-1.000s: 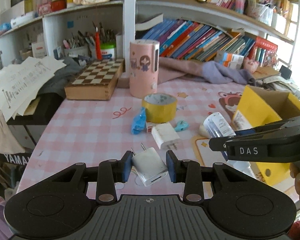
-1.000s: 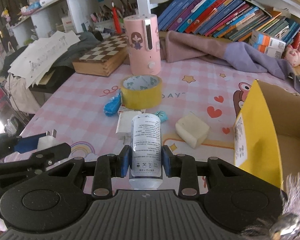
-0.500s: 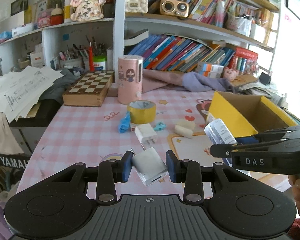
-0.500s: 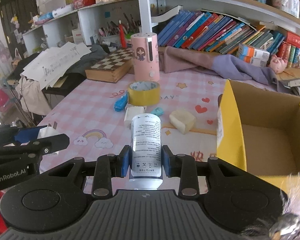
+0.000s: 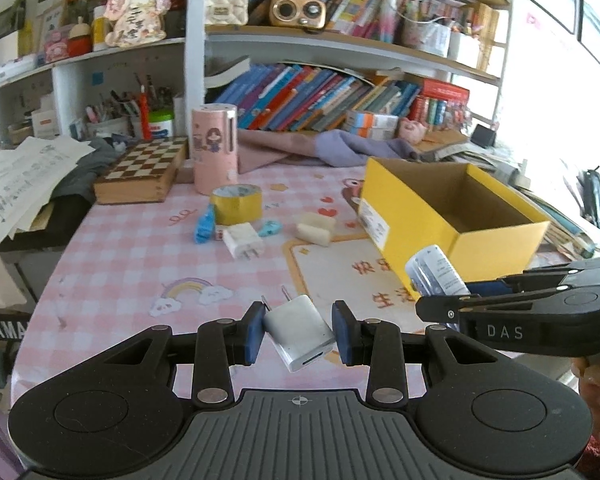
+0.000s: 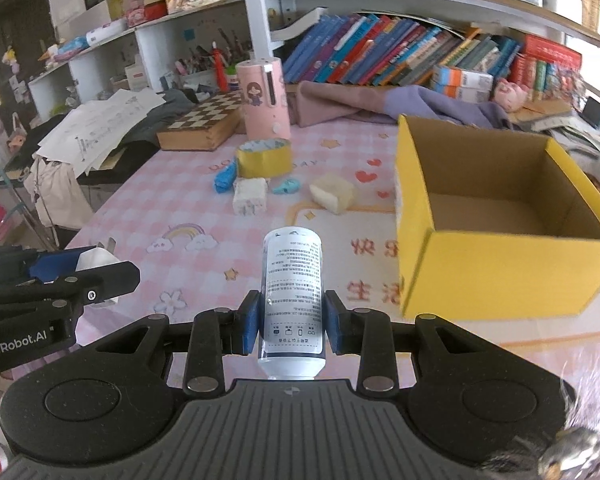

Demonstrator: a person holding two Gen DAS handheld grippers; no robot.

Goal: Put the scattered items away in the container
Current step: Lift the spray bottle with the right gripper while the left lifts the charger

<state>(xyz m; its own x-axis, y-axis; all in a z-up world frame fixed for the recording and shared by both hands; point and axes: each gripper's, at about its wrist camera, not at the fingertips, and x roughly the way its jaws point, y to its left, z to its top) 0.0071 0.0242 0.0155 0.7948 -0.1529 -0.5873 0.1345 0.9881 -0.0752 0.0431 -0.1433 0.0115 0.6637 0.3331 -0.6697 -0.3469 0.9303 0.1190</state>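
My left gripper (image 5: 299, 332) is shut on a white charger plug (image 5: 299, 330), held above the near part of the pink table. My right gripper (image 6: 292, 322) is shut on a white bottle (image 6: 293, 296) with printed text; that bottle (image 5: 436, 276) also shows at the right of the left wrist view. The open yellow cardboard box (image 6: 496, 268) stands to the right, nothing visible inside it; the box (image 5: 416, 216) sits beyond the right gripper. On the table lie a second white charger (image 5: 243, 240), a yellow tape roll (image 5: 236, 203), a blue wrapper (image 5: 204, 228), a small teal item (image 5: 269, 228) and a cream block (image 5: 316, 229).
A pink cylinder (image 5: 214, 146) and a chessboard box (image 5: 144, 176) stand at the back of the table. Purple cloth (image 5: 340, 148) lies behind the box. Papers (image 5: 16, 184) overhang the left side. Bookshelves (image 5: 340, 92) fill the back wall.
Both grippers have pulled back from the table and drifted right, each still holding its item. The items on the table look smaller and the yellow box has come fully into view.
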